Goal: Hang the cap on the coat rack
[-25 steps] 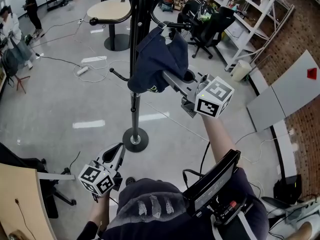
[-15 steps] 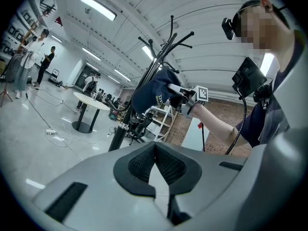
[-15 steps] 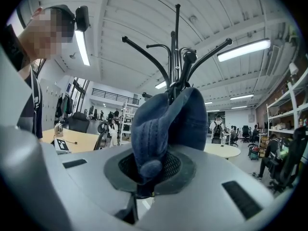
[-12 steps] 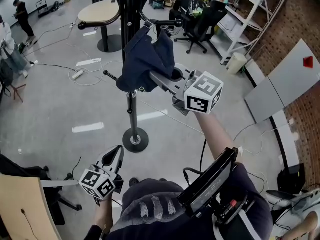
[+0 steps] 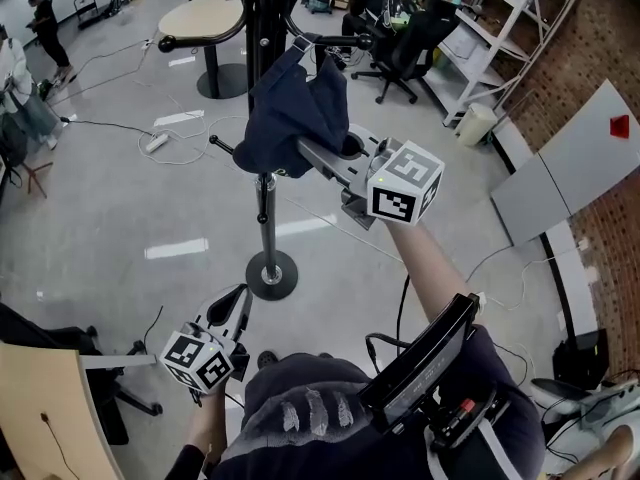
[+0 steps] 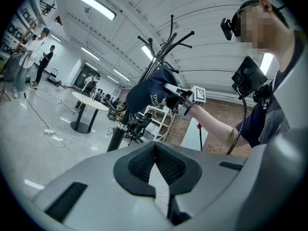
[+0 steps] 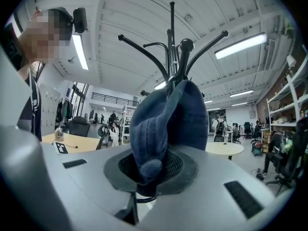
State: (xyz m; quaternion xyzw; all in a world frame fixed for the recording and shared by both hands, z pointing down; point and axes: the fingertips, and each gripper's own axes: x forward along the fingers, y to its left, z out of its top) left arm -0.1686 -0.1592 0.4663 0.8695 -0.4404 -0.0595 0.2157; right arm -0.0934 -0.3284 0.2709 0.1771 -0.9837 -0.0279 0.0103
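A dark navy cap (image 5: 295,108) hangs against the upper part of the black coat rack (image 5: 265,198), with its top corner close to a knobbed hook arm (image 5: 335,41). I cannot tell whether it rests on the hook. My right gripper (image 5: 318,156) is shut on the cap's lower edge. In the right gripper view the cap (image 7: 168,124) fills the space above the right gripper (image 7: 149,170), under the rack's spread hooks (image 7: 173,47). My left gripper (image 5: 235,303) hangs low near my waist, shut and holding nothing, and its view shows the cap (image 6: 149,93) from below.
The rack's round base (image 5: 272,275) stands on grey floor. A round table (image 5: 205,18), office chairs (image 5: 410,38) and white shelves (image 5: 500,28) lie behind. Cables and a power strip (image 5: 155,143) trail at left. A wooden desk (image 5: 40,398) is near my left side.
The right gripper and cap have shifted slightly left and up, closer to the pole and the hook arm. The left gripper stays low.
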